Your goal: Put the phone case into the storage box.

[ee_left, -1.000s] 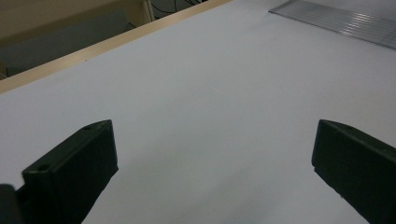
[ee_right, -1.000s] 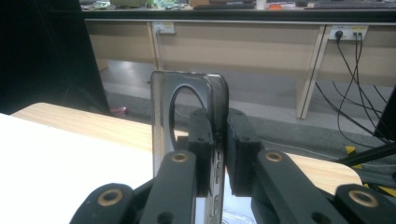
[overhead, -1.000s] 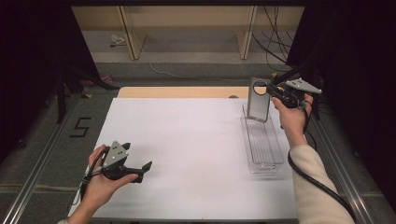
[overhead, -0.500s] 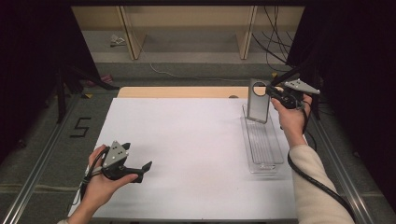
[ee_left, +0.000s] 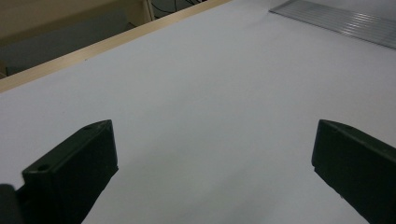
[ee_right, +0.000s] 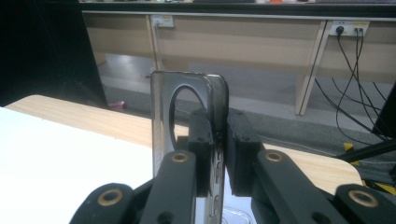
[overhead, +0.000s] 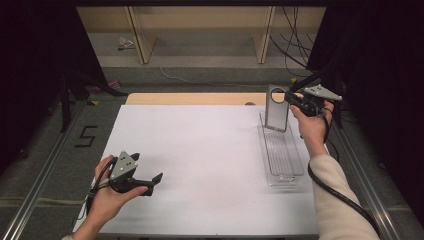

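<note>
A grey translucent phone case (overhead: 276, 107) with a round camera cutout hangs upright over the far end of a clear plastic tray (overhead: 281, 150) at the table's right. My right gripper (overhead: 294, 102) is shut on the case's edge. In the right gripper view the case (ee_right: 187, 112) stands on edge, pinched between the two black pads (ee_right: 201, 154). My left gripper (overhead: 156, 180) rests low at the front left of the white table (overhead: 200, 150), held in a hand. Its jaws stand wide apart over bare white surface (ee_left: 210, 116), with nothing between them.
The long clear tray lies lengthwise along the table's right side. A wooden strip (overhead: 195, 98) edges the table's far side. Beyond it are wooden furniture legs (overhead: 140, 35) and cables on the floor (overhead: 295, 45). A metal rail (ee_left: 336, 18) runs off to the side.
</note>
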### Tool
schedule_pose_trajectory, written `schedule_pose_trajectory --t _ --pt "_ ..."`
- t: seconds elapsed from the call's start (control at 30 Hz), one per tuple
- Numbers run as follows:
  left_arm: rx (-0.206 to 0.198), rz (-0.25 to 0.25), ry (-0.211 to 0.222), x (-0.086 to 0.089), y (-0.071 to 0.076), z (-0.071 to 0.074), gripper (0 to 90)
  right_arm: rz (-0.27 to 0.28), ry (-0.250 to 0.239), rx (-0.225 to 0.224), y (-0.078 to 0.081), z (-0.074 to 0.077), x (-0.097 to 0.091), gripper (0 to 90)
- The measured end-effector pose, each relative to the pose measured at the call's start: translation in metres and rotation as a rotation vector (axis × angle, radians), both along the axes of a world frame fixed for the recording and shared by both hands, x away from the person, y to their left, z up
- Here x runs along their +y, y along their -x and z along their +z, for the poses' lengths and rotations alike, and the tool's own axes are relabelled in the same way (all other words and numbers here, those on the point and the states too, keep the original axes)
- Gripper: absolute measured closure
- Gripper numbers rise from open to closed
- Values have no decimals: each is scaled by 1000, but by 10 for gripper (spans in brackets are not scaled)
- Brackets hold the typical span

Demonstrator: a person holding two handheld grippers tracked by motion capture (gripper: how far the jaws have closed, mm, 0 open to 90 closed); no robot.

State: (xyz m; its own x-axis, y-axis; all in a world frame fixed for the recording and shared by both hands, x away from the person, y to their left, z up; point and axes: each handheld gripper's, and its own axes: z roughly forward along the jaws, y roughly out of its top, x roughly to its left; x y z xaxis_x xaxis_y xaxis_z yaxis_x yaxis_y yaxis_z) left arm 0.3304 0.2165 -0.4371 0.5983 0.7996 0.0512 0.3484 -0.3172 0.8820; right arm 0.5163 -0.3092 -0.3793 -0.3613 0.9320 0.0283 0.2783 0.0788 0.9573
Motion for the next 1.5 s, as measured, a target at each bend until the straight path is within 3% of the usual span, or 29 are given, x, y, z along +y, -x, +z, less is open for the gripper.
schedule_pose_trajectory --t 1.5 --pt "0 -3 -4 0 0 0 0 21 22 44 -5 -15 5 825"
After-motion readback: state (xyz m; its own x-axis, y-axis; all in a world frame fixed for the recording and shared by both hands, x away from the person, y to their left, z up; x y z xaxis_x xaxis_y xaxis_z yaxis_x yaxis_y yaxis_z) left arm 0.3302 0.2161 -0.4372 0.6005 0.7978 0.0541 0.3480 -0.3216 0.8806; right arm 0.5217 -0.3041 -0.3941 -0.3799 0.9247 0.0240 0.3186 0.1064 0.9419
